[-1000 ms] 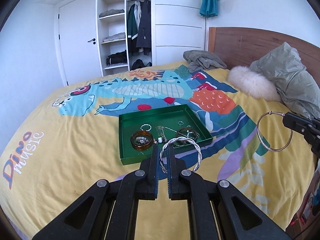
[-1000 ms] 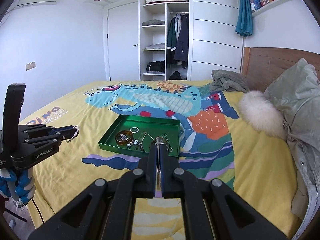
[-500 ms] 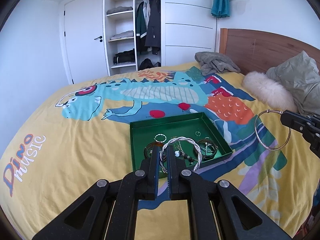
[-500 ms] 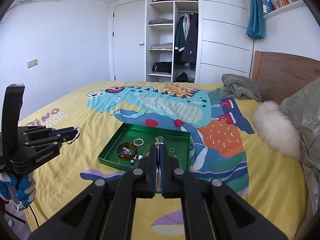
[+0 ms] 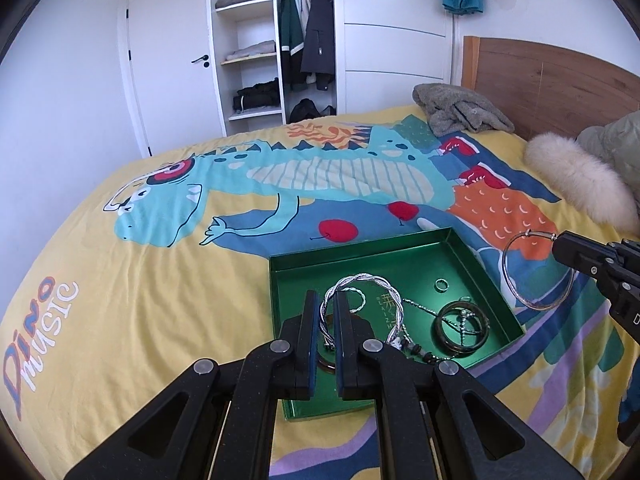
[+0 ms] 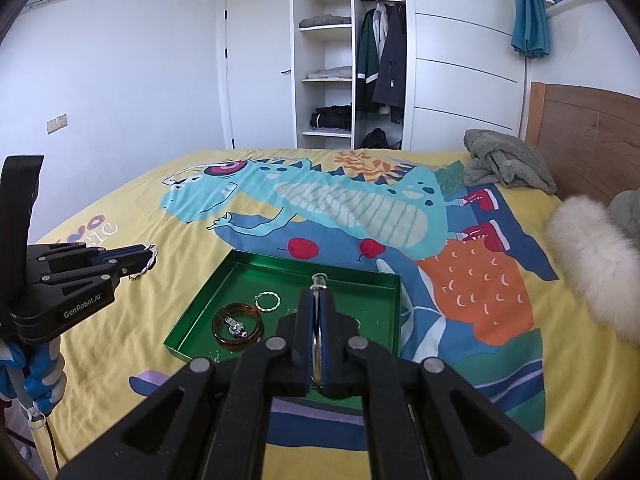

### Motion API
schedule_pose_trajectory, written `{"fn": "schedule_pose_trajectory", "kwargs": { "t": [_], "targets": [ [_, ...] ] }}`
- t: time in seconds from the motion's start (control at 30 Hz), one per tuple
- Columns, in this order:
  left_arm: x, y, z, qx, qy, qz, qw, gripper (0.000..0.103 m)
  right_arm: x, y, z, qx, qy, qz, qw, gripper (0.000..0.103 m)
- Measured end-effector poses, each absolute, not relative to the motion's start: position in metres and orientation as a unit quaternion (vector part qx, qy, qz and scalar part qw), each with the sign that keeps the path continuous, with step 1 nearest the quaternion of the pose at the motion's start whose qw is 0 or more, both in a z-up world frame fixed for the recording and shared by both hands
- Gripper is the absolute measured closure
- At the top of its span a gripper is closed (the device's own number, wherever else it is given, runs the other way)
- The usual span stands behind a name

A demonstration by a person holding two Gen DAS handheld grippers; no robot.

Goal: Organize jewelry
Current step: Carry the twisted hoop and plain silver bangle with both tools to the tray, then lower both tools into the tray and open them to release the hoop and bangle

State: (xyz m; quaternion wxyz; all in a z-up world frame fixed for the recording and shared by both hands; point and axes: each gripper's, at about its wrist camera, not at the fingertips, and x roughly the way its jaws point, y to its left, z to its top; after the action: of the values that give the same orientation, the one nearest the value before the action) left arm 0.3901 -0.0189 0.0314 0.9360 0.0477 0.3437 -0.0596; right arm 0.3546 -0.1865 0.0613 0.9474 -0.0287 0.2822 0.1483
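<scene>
- Two pieces in hand, neither yet put down: left gripper [image 5: 328,322] clamped narrow on a twisted silver bangle [image 5: 362,292], held up over the near left part of the green tray [image 5: 400,242].
- Right gripper [image 6: 318,320] pinched tight on a thin silver hoop [image 5: 538,270], carried in the air just right of the tray, above the bedspread [image 5: 160,280].
- Already lying in the tray: amber bangle [image 6: 238,324] with a small charm inside at near left, small twisted ring [image 6: 268,301] behind it, dark bangle [image 5: 464,328] at near right, plain ring [image 5: 441,285] further back, a beaded chain [image 5: 416,346] between.
- No loose jewelry visible elsewhere on the bed.
- Judged near the end: remaining work probably only lowering both held pieces into the tray and releasing.
</scene>
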Motion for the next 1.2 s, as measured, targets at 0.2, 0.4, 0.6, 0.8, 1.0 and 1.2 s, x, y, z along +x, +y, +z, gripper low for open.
{"fn": "schedule_pose_trajectory", "kwargs": {
  "t": [0.2, 0.4, 0.6, 0.8, 1.0, 1.2],
  "targets": [
    [0.439, -0.031, -0.006, 0.051, 0.372, -0.060, 0.925, 0.096, 0.406, -0.179, 0.025, -0.022, 0.309, 0.162, 0.937, 0.100],
    [0.481, -0.056, -0.042, 0.056, 0.400, -0.070, 0.912, 0.096, 0.452, -0.172, -0.011, 0.002, 0.335, 0.177, 0.926, 0.100],
    [0.498, -0.078, -0.072, 0.066, 0.422, -0.081, 0.900, 0.096, 0.489, -0.175, -0.042, 0.032, 0.362, 0.176, 0.915, 0.100],
    [0.504, -0.090, -0.089, 0.071, 0.439, -0.093, 0.891, 0.096, 0.511, -0.199, -0.063, 0.072, 0.384, 0.151, 0.908, 0.100],
    [0.503, -0.100, -0.104, 0.077, 0.455, -0.095, 0.882, 0.096, 0.512, -0.217, -0.078, 0.067, 0.414, 0.120, 0.900, 0.099],
    [0.502, -0.102, -0.107, 0.078, 0.450, -0.092, 0.885, 0.096, 0.511, -0.224, -0.097, 0.051, 0.438, 0.102, 0.892, 0.099]
  ]
}}
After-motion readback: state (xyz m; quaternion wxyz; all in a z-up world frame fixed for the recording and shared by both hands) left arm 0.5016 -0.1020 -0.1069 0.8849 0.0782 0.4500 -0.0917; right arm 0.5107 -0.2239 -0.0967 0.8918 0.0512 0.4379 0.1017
